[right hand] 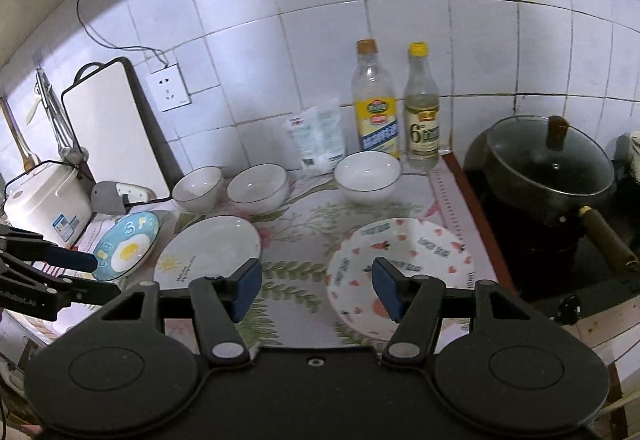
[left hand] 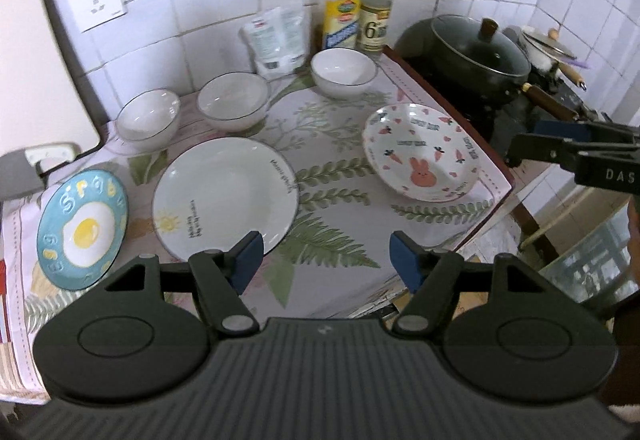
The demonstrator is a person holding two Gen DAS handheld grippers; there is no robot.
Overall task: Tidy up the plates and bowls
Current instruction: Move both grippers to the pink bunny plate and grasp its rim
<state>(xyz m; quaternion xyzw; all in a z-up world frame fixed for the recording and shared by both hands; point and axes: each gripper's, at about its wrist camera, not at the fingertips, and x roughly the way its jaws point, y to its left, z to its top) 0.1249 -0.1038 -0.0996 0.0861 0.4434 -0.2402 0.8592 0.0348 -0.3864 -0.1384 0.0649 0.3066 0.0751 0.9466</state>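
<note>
Nothing is stacked yet: both the left hand-held gripper (left hand: pixel 326 260) and the right hand-held gripper (right hand: pixel 316 284) hover released and empty above the counter (left hand: pixel 340 160), so next I'd expect one to close on the bunny plate (right hand: pixel 400 260) rim.

The left gripper (left hand: pixel 326 260) is a matte black plastic body with a ribbed centre panel, two round side housings, silver pivot screws and blue pads on its fingers (left hand: pixel 248 256). The right gripper (right hand: pixel 316 290) has the same build, with white lettering on its arm.
</note>
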